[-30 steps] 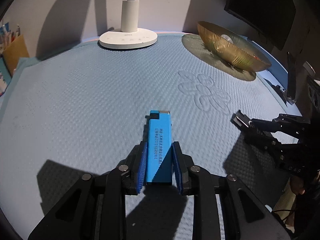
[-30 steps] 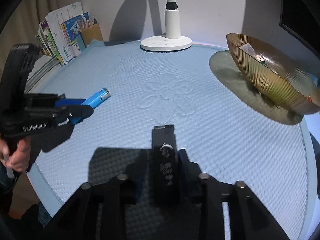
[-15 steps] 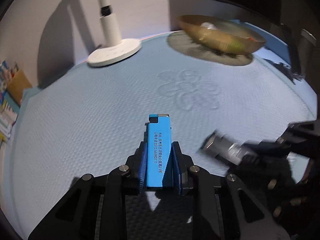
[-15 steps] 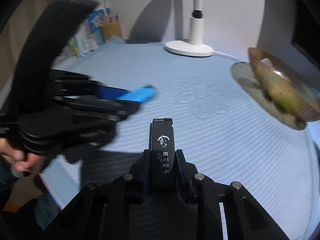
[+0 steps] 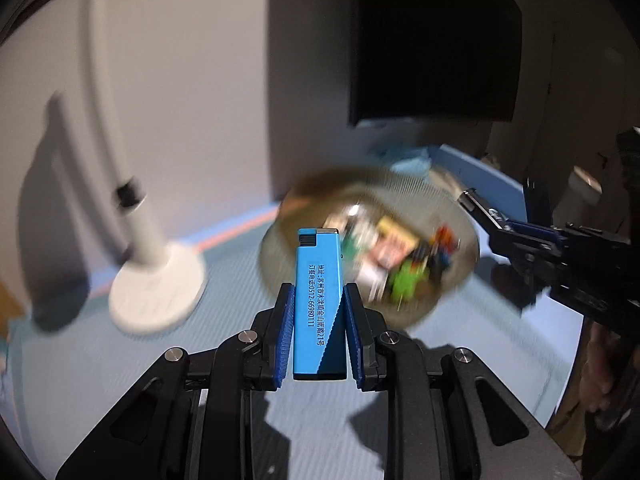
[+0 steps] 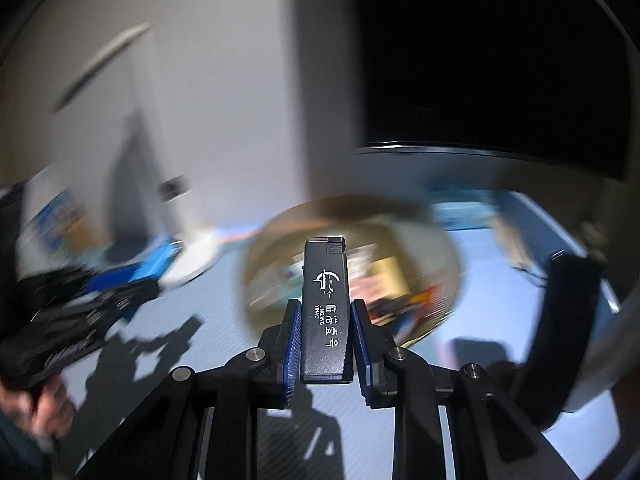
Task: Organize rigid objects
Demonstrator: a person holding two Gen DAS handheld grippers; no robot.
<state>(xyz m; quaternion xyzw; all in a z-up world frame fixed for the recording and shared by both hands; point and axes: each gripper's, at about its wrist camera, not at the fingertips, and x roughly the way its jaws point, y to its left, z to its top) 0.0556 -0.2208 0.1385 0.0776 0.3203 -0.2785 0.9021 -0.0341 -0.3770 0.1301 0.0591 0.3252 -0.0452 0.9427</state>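
Note:
My left gripper is shut on a blue lighter and holds it in the air, pointing at a golden ribbed bowl that holds several small colourful items. My right gripper is shut on a black lighter with white print, also raised and pointing at the same bowl. The right gripper shows at the right of the left wrist view. The left gripper with the blue lighter shows blurred at the left of the right wrist view.
A white lamp base and its stem stand left of the bowl on the blue textured mat. A dark screen hangs on the wall behind the bowl. Books and papers are at the far left. Both views are motion-blurred.
Both grippers have lifted off the mat with their lighters and swung toward the bowl, which now sits directly ahead and closer in both views.

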